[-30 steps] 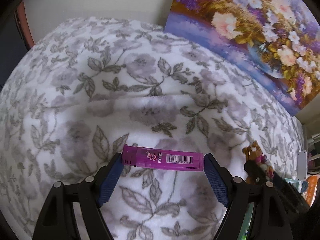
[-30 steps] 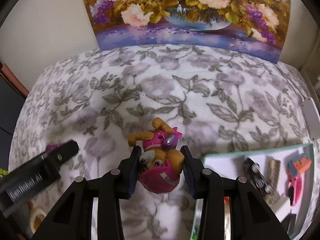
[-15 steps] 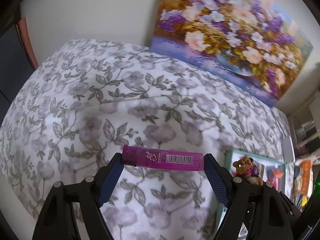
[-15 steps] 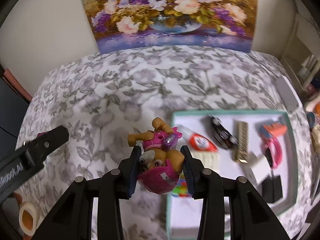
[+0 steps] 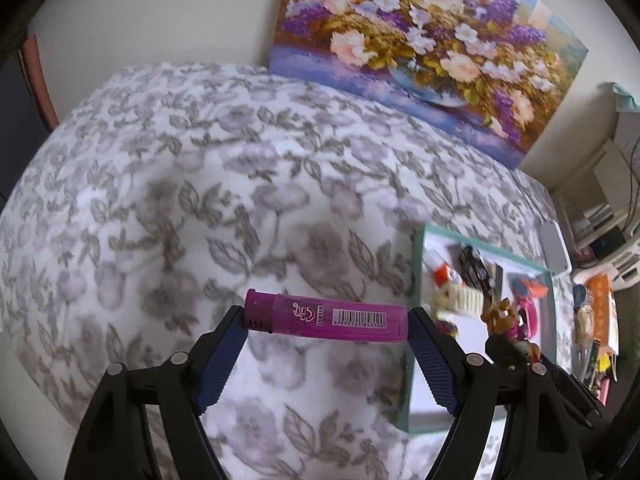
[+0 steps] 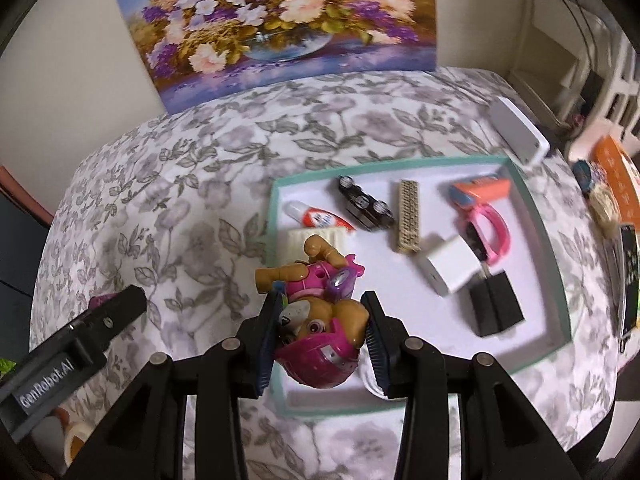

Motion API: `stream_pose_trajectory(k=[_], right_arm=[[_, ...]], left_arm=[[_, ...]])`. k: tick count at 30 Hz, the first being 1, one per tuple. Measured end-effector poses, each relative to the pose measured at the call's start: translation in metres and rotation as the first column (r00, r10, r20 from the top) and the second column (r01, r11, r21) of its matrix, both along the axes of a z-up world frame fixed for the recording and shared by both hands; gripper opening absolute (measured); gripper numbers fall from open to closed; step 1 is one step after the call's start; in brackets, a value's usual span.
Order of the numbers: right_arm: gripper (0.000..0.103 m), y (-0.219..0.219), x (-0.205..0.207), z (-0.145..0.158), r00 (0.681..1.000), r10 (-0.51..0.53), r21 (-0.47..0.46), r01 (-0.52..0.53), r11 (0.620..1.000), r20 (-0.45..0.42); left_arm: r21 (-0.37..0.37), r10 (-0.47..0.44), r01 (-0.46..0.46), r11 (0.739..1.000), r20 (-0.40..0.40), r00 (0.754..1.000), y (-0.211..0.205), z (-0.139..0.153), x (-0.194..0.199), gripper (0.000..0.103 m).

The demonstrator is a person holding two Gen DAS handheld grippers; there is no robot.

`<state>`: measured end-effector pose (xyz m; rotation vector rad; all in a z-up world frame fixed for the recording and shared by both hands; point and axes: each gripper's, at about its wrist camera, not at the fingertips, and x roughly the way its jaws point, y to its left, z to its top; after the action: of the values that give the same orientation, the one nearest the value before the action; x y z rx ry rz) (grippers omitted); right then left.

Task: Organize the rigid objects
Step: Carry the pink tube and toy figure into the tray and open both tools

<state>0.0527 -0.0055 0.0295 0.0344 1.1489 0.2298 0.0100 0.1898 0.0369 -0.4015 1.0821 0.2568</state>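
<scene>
Where wall meets floral bedspread (image 5: 200, 200), flower painting (image 6: 280, 20) w/ teal tray (image 6: 560, 280).

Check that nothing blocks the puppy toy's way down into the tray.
Nothing visible does. The right gripper holds the puppy toy above the tray, over its left side; bare white floor shows just right of the toy.

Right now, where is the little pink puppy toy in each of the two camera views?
Left wrist view: puppy toy small at lower right, over the teal tray.
Right wrist view: puppy toy large at bottom centre, clamped in the right tool.
Shared landmark: flower painting against the wall.
</scene>
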Motion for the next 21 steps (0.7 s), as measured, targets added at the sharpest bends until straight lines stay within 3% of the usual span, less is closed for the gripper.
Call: stream_pose_trajectory(k=[11,21], right_arm=[[0.042,-0.054,-0.001,-0.015,0.996,-0.075,-0.027,0.074,0.997,-0.052],[0.042,-0.087,0.008,-0.031,0.984,-0.147,-0.04,0.144,0.989,-0.098]], left_arm=[[0.035,-0.123,0.124,0.992,-0.029,0.992,-0.063,-0.013,-0.003,0.083],[0.101,-0.261,0.269,0.958,-0.084,0.962,-0.119,-0.03,0.009,0.083]])
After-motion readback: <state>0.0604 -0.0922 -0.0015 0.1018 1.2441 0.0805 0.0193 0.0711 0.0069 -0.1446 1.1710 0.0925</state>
